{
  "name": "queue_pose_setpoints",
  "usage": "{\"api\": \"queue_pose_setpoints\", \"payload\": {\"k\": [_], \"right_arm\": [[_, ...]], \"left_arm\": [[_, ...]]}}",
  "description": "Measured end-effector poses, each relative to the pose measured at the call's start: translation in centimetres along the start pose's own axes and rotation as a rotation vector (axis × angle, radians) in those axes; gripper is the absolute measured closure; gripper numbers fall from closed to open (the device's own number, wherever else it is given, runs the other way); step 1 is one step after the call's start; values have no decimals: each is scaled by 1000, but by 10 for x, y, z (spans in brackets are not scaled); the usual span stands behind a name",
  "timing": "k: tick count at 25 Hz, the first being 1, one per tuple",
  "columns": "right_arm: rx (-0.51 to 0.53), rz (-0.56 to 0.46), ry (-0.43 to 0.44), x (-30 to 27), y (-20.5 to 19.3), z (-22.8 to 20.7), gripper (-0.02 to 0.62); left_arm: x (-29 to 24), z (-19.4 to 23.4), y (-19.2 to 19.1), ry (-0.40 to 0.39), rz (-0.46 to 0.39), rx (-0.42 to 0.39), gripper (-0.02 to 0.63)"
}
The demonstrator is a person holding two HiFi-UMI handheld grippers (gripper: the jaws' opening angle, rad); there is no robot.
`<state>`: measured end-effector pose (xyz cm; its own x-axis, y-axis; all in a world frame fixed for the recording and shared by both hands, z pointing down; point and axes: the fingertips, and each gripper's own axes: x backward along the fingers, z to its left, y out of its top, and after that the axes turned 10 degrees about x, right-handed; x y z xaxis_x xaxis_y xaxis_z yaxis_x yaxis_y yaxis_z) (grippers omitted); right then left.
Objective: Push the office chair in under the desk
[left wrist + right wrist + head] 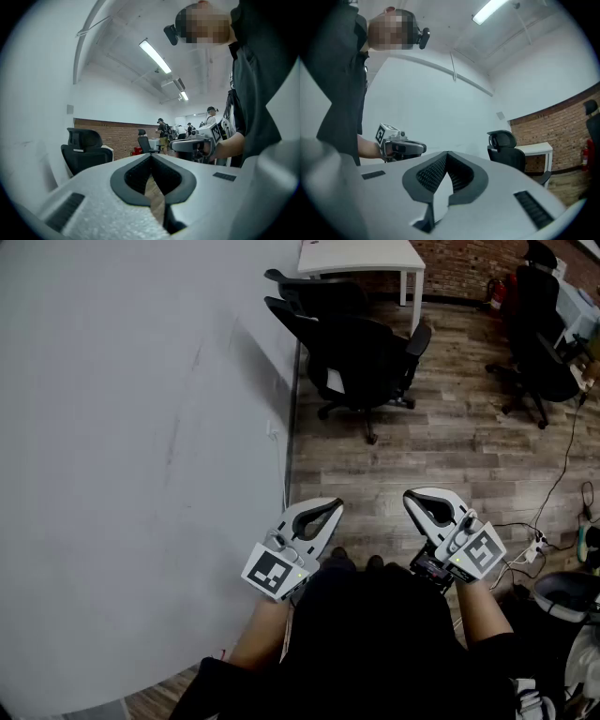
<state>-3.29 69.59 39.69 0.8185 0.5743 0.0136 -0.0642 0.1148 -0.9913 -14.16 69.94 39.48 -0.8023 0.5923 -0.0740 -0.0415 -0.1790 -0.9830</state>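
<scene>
the office chair (361,357) stands on the wood floor (422,456), out from the white table (361,257) and not yet under it. a second black chair (309,292) sits between it and the table, closer to the table edge. a grey wall (141,427) runs along the left side of both.

the left tool (333,510) and the right tool (412,498) are held level in front of the person's body, side by side and well apart from the chair. both tools are closed and empty, jaw tips together. judged from this, the closed tips are meant to press on the chair, not to clamp it. the approach is not yet made.

the head view alone shows the gap between tools, chair and table. the left gripper view adds people (164,131) far down the room. the right gripper view shows a brick wall (562,126) behind the table. each gripper view confirms that nothing sits between its own jaws.
</scene>
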Motion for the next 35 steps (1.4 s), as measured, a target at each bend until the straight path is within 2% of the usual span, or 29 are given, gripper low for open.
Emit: {"api": "queue_pose_setpoints", "payload": {"k": [3, 9, 17, 22, 25, 28, 31, 35], "right_arm": [[11, -70, 13, -5, 20, 4, 590], [17, 15, 20, -2, 0, 8, 590], [13, 13, -2, 1, -2, 3, 589], [11, -33, -8, -1, 7, 0, 589], [9, -58, -7, -3, 17, 0, 589], [6, -14, -11, 2, 1, 0, 589], [4, 1, -17, 5, -4, -1, 589], [-4, 3, -36, 9, -8, -5, 589]], "left_arm": [[1, -1, 0, -19, -13, -38, 591], [4, -1, -4, -6, -1, -8, 591], [4, -1, -10, -4, 8, -16, 591], [3, -2, -9, -3, 21, 7, 591], [3, 3, -11, 2, 20, -17, 591], [1, 0, -11, -4, 24, 11, 591], [0, -1, -14, -11, 25, -26, 591], [-2, -8, -19, -6, 44, -1, 591]]}}
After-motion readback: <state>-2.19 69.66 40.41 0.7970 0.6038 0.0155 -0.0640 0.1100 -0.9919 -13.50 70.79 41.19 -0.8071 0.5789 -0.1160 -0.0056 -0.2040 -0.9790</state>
